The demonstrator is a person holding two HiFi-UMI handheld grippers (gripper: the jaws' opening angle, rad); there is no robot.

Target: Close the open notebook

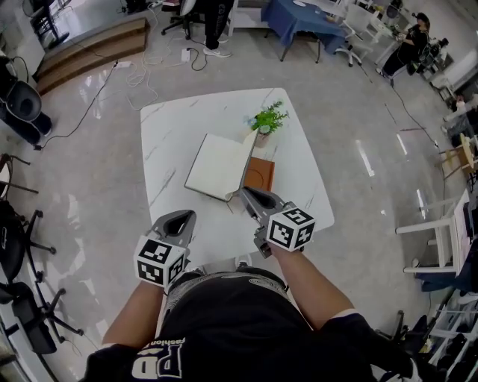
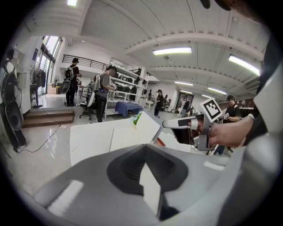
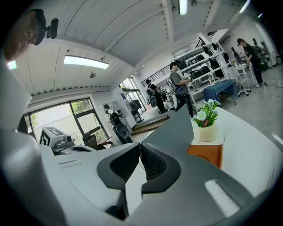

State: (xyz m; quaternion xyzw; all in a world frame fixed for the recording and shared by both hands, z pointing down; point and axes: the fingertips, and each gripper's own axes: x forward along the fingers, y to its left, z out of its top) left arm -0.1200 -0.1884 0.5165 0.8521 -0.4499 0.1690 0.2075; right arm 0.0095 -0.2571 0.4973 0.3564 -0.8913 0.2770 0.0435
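Observation:
The open notebook (image 1: 218, 166) lies mid-table on the white table (image 1: 170, 130), with its orange cover (image 1: 261, 176) flat on the right. A block of white pages (image 2: 147, 126) stands tilted up from the spine. My right gripper (image 1: 243, 195) is shut on the near corner of those pages. In the right gripper view they rise as a grey sheet (image 3: 177, 128) out of the closed right gripper (image 3: 140, 146), beside the orange cover (image 3: 205, 155). My left gripper (image 1: 181, 218) hangs shut and holds nothing near the table's front edge, left of the notebook. The left gripper (image 2: 145, 146) points at the notebook.
A small potted plant (image 1: 267, 122) stands just behind the notebook's far right corner. Cables (image 1: 138, 74) trail over the floor beyond the table. Black chairs (image 1: 22, 246) stand at the left. People and a blue-covered table (image 1: 302, 16) are far behind.

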